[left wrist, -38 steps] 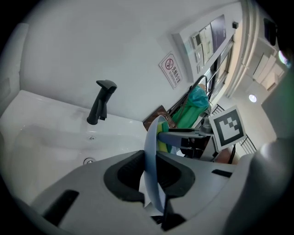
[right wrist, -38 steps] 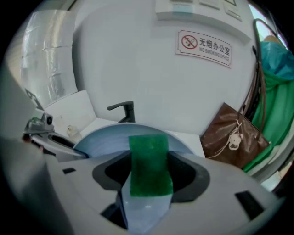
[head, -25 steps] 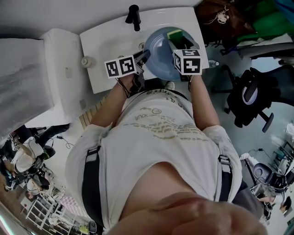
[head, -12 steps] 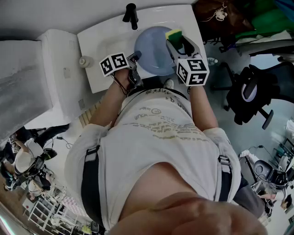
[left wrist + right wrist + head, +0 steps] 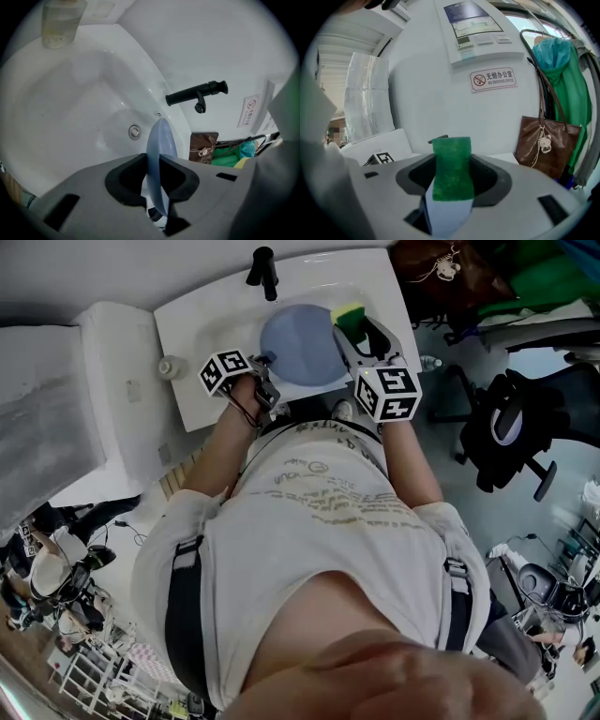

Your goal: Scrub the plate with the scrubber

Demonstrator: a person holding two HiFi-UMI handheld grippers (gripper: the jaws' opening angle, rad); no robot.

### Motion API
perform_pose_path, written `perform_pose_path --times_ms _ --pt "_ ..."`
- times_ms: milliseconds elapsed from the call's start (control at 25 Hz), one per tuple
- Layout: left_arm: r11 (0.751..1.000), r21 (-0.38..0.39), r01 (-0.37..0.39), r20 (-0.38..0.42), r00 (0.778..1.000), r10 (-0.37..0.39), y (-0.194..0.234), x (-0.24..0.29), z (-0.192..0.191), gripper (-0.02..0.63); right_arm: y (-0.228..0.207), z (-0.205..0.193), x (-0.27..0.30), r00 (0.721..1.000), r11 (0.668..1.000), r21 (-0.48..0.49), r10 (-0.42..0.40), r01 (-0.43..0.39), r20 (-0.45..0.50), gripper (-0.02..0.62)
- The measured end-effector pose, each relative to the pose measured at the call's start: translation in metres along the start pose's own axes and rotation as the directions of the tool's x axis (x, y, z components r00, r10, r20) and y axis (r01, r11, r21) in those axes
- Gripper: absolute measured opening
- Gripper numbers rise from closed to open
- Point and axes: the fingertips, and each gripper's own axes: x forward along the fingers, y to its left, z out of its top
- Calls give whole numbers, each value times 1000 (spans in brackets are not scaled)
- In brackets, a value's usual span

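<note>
A pale blue plate (image 5: 302, 343) hangs low over the white sink basin (image 5: 211, 320). My left gripper (image 5: 266, 364) grips its near-left rim. In the left gripper view the plate (image 5: 161, 140) stands edge-on between the pads, which touch it; these jaws have just been opening slightly with the plate still between them. My right gripper (image 5: 356, 329) is shut on a green and yellow scrubber (image 5: 352, 313) at the plate's right rim. In the right gripper view the scrubber's green face (image 5: 451, 176) fills the gap between the jaws, with the plate's pale rim (image 5: 447, 218) just below it.
A black faucet (image 5: 265, 273) stands at the back of the sink, above the drain (image 5: 134, 132). A small clear cup (image 5: 58, 23) sits on the sink's left rim. A brown bag (image 5: 548, 145) hangs to the right. An office chair (image 5: 511, 442) stands at the right.
The plate has come down toward the basin and shifted left, its face turned flatter. Both grippers moved left with it; the scrubber now sits at the plate's right rim.
</note>
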Motion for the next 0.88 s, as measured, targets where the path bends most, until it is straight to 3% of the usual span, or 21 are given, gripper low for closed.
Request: perform_pose_path --times_ms 120,280,440,760,880 --pt "996 -87 -14 -9 1000 13 16 5 0 64 -1 -2 0 1000 1000 -6 -5 5 -8 229" --pt "989 -136 -65 3 998 66 37 7 6 66 -4 -3 -2 1000 1000 -16 -20 20 -2 226" --pt "969 -230 -92 23 995 100 55 6 11 77 -3 -1 -5 1000 1000 -13 -16 17 16 225" --pt "949 -296 -108 62 989 132 73 2 21 86 -2 4 -15 998 998 61 -4 0 63 227" --pt "957 -268 -107 74 989 131 71 2 22 87 -3 4 -16 998 999 53 -15 11 66 227"
